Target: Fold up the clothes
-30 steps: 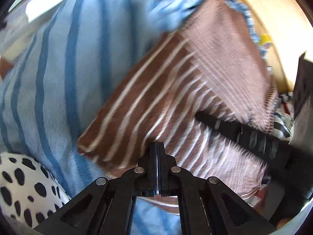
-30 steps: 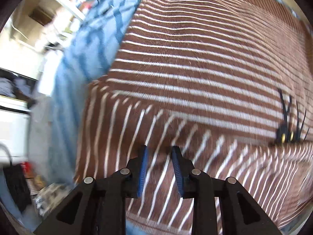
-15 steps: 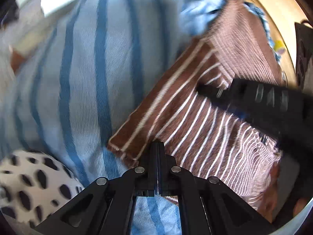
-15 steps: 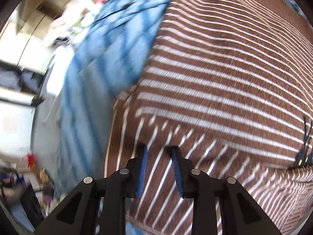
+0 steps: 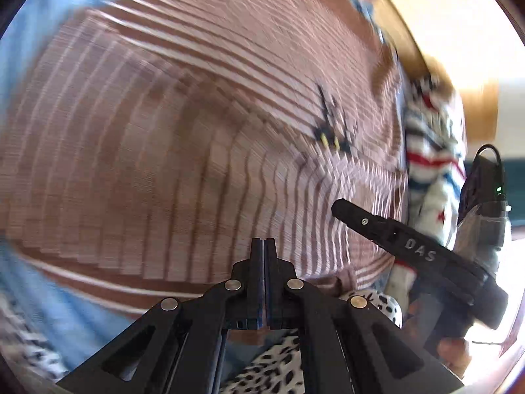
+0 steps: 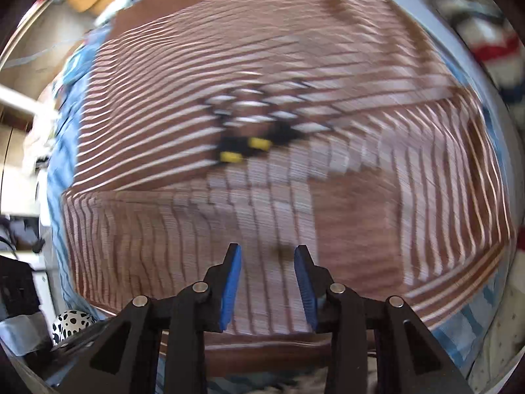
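The left hand-held gripper (image 5: 263, 246) has its jaws pressed together with nothing visibly caught between them, pointing down over the brown striped garment (image 5: 183, 124). The right hand-held gripper (image 6: 267, 256) is opening, blue pads (image 6: 231, 282) apart, no cloth between them. The garment lies spread, partly folded, on a blue striped sheet (image 5: 49, 298). A black-and-yellow motif (image 6: 246, 146) marks it. Spotted fabric (image 5: 272, 371) lies beside its near edge.
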